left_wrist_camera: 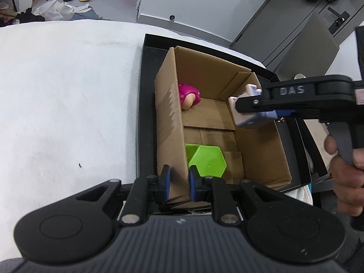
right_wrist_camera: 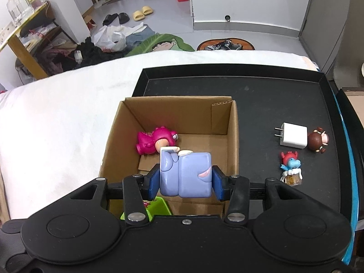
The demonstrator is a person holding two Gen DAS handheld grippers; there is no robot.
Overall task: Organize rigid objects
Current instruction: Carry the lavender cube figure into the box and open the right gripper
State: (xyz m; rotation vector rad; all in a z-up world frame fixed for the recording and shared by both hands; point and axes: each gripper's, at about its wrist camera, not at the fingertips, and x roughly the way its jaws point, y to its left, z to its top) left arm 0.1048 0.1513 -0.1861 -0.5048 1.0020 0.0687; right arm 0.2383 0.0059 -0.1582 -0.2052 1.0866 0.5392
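A cardboard box [right_wrist_camera: 232, 136] stands on a black tray [right_wrist_camera: 261, 95]; it also shows in the left wrist view [left_wrist_camera: 168, 104]. Inside lie a pink dinosaur figure [right_wrist_camera: 152, 142], also visible in the left wrist view [left_wrist_camera: 188, 95], and a green hexagonal piece [left_wrist_camera: 208, 160]. My right gripper [right_wrist_camera: 185, 182] is shut on a lilac blocky toy [right_wrist_camera: 186, 175] and holds it over the open box; it also shows in the left wrist view [left_wrist_camera: 245, 111]. My left gripper [left_wrist_camera: 178, 183] is shut on the box's near left wall.
On the tray right of the box lie a white charger [right_wrist_camera: 293, 135], a brown round figure [right_wrist_camera: 318, 140] and a small blue and red figure [right_wrist_camera: 291, 166]. A white cloth [left_wrist_camera: 68, 104] covers the table left of the tray. The floor beyond is cluttered.
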